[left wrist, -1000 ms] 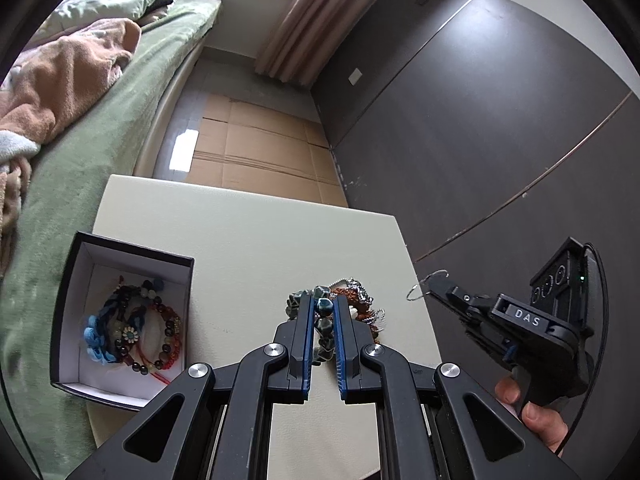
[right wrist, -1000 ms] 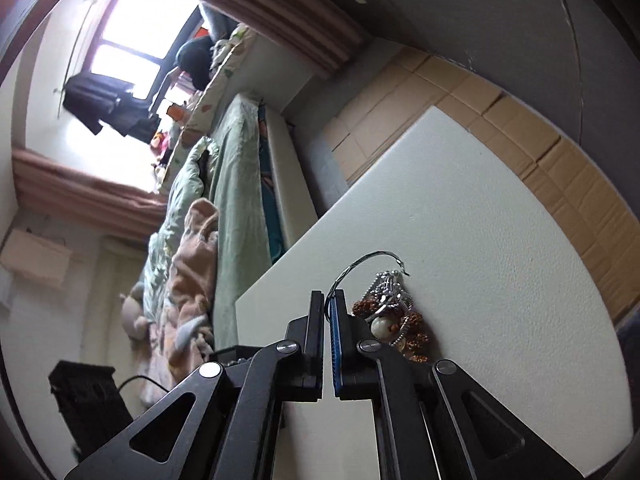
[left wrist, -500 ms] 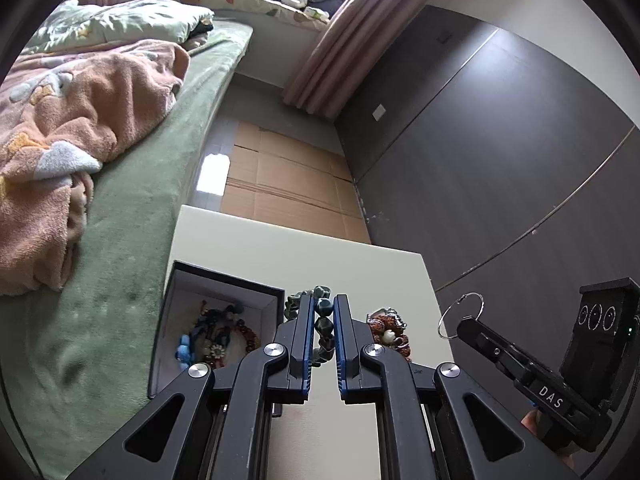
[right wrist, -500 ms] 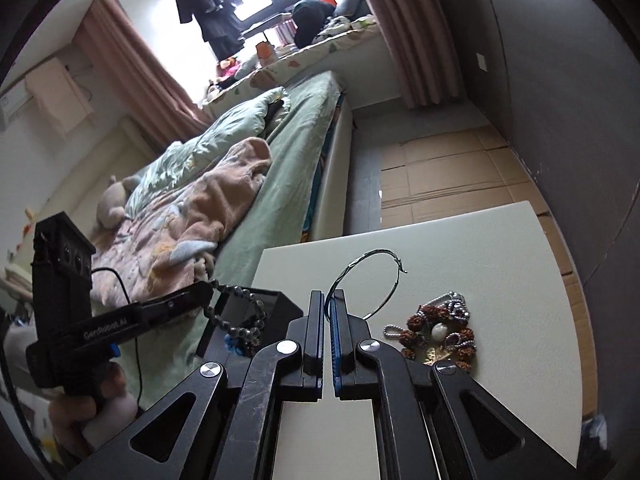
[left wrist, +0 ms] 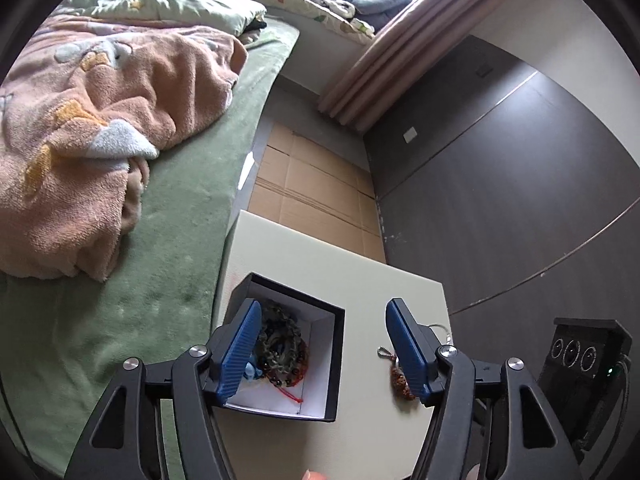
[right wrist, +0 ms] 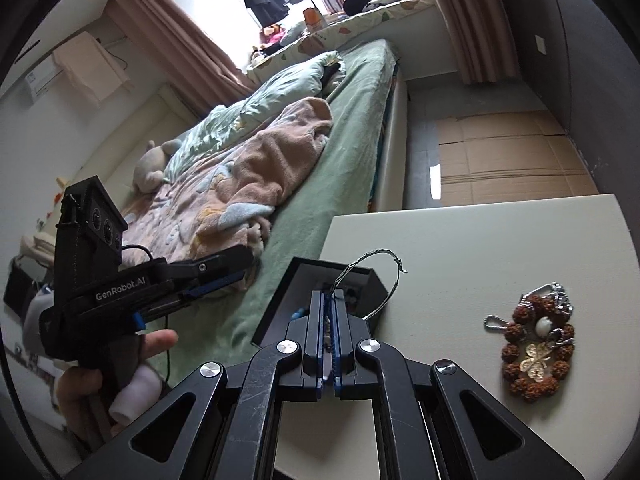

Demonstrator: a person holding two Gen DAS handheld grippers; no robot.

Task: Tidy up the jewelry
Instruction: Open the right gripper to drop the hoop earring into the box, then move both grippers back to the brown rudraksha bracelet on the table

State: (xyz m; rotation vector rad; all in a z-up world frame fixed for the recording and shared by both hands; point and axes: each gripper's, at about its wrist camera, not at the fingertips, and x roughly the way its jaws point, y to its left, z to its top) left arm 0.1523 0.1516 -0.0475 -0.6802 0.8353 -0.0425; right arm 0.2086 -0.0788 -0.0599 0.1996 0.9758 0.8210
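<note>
My left gripper (left wrist: 323, 306) hovers over the black jewelry box (left wrist: 338, 360), its jaws opening with nothing between them. A green bead bracelet (left wrist: 280, 346) lies in the box's white interior on top of other beaded bracelets. My right gripper (right wrist: 330, 296) is shut on a thin silver wire bangle (right wrist: 378, 276), held in the air just above the box (right wrist: 280, 304). A brown bead bracelet with silver chains (right wrist: 536, 354) rests on the cream table (right wrist: 480, 248) to the right. In the right wrist view the left gripper (right wrist: 224, 274) shows at the left, held by a hand.
A bed with a green sheet (left wrist: 168, 240) and a peach blanket (left wrist: 100, 128) runs along the table's left edge. Cardboard (left wrist: 312, 184) covers the floor beyond the table. A dark wall (left wrist: 500, 208) stands to the right. The brown bracelet (left wrist: 400, 380) lies right of the box.
My left gripper carried the green bead bracelet left to the box and opened; the bracelet now lies inside. My right gripper rolled upright and followed with the silver bangle.
</note>
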